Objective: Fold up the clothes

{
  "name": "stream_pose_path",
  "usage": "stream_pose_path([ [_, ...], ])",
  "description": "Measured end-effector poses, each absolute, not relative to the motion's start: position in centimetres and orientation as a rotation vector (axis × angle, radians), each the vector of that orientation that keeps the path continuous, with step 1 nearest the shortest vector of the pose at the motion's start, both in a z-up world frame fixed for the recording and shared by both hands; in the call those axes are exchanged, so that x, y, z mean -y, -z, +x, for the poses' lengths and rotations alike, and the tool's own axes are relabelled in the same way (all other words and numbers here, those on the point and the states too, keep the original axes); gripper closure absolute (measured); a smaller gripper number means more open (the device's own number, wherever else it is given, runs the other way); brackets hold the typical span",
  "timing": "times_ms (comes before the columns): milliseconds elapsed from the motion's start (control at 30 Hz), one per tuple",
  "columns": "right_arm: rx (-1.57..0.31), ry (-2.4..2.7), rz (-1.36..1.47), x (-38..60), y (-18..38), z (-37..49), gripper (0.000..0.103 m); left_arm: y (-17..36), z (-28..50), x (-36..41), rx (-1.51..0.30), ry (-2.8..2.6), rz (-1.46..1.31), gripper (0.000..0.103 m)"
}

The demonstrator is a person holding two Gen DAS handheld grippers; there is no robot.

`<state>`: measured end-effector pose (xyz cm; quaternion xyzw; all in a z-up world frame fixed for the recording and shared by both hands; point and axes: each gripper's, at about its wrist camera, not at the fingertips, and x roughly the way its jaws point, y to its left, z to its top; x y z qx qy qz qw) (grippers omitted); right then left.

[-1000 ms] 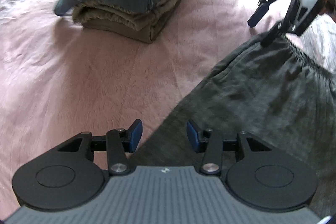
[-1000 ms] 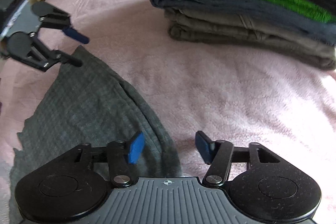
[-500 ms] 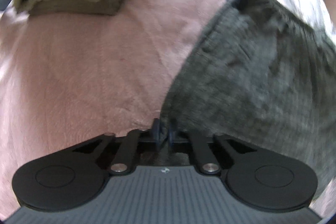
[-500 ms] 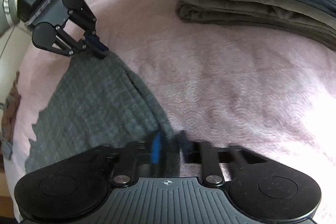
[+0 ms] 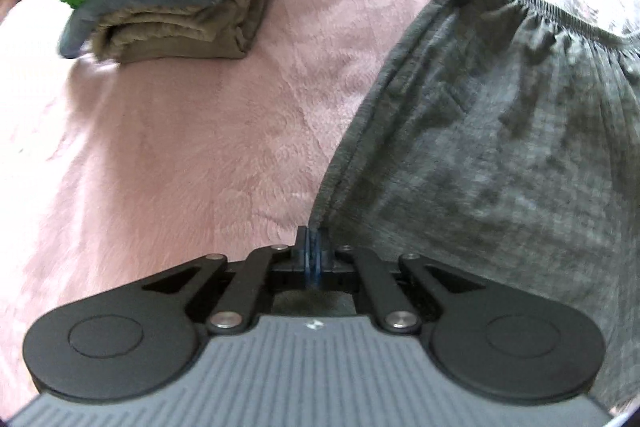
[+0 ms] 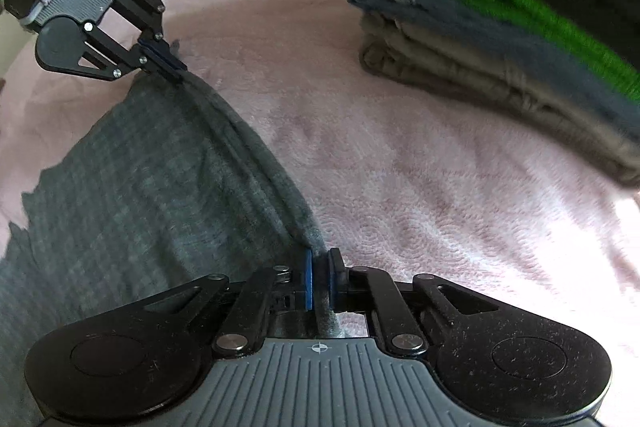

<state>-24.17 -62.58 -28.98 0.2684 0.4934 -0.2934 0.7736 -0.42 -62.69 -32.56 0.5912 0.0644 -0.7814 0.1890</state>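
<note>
Both closed since earlier — left hand-held gripper (image 5: 313, 251) | right hand-held gripper (image 6: 319, 277) — each pinching grey shorts (image 5: 500, 147) edge

Left gripper (image 5: 313, 251) clamped tight, blue pads pressed together on the edge of the grey garment (image 5: 500, 147). Right gripper (image 6: 319, 279) pinched too, a fold of the same cloth between its pads. Each shows in the other's view, up ahead along that edge, fingers angled down.

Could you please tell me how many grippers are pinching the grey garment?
2: the left gripper clamps one end of the grey garment edge, the right gripper the other.
</note>
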Motion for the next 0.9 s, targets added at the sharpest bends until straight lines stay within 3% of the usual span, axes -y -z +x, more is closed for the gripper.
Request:
stream_pose_path([
  [333, -1.054, 0.693, 0.318, 52.0, 23.1, -23.2, 0.098, 27.0, 0.6, 50.1, -0.232, 2.040, 1.470, 0.103],
  [533, -1.091, 0.653, 0.147, 42.6, 22.4, -23.2, 0.098, 25.0, 0.5, 38.6, -0.403, 1.941, 1.278, 0.103],
  [767, -1.288, 0.577, -0.027, 33.3, 26.7, -24.3, 0.098, 28.3, -0.6, 28.4, -0.760, 1.713, 1.112, 0.100],
  [900, -1.260, 0.696, 0.163, 32.7, 26.8, -26.4, 0.097, 29.8, 0.5, 25.0, -0.997, 1.544, 0.938, 0.093],
])
